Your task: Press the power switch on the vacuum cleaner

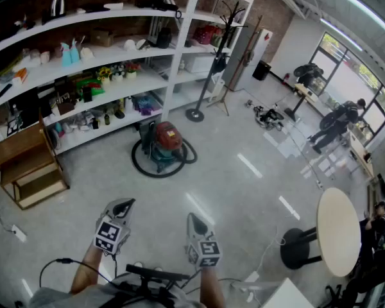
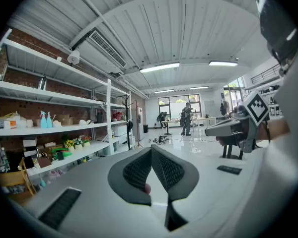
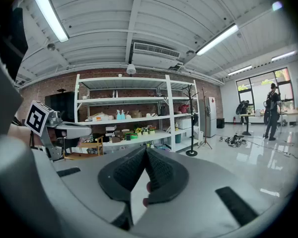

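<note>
Left gripper [image 1: 126, 204] and right gripper [image 1: 193, 218] were closed up, holding nothing, far from the vacuum cleaner [image 1: 165, 141]. Its switch was not pressed yet.

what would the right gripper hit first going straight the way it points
Probably the white shelves: the right gripper looks level at them. The vacuum cleaner likely sits below that line; depth is unclear.

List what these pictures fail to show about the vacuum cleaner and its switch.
- Power switch: head view, vacuum cleaner too far and small to pick out any button.
- Its far side: head view, hidden by its own red top.
- Gripper views: vacuum not identifiable; the shut left gripper and right gripper block the floor ahead.
</note>
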Demonstrator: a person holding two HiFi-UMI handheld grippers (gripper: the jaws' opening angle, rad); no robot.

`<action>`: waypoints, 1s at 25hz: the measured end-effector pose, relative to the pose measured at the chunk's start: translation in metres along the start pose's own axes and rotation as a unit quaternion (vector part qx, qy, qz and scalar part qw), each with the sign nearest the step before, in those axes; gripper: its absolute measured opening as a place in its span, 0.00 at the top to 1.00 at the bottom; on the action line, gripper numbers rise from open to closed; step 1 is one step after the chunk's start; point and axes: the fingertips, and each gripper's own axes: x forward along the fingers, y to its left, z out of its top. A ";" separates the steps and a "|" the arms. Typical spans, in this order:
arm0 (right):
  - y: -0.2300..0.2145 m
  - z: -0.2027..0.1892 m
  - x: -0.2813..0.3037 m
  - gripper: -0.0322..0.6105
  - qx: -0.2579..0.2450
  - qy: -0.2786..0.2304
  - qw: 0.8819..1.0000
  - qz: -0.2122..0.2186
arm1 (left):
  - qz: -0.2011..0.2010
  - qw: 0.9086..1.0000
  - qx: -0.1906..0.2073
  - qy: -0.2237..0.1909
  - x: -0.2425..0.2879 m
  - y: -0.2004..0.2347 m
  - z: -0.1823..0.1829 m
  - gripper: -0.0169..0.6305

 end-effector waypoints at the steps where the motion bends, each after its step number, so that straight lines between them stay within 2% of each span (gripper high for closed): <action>1: 0.001 -0.001 0.000 0.93 0.000 0.000 1.000 -0.001 | 0.000 1.000 0.000 0.001 -0.001 0.001 -0.001 0.96; 7: 0.003 -0.008 0.006 0.93 0.015 -0.007 1.000 -0.007 | -0.001 1.000 0.003 0.005 -0.006 0.013 -0.006 0.96; 11: 0.014 -0.008 0.011 0.93 0.000 -0.006 1.000 -0.008 | 0.001 1.000 0.001 0.000 -0.011 0.023 -0.005 0.96; 25: 0.041 -0.010 0.022 0.93 0.000 -0.005 1.000 -0.024 | -0.003 1.000 -0.004 -0.003 -0.020 0.054 -0.010 0.96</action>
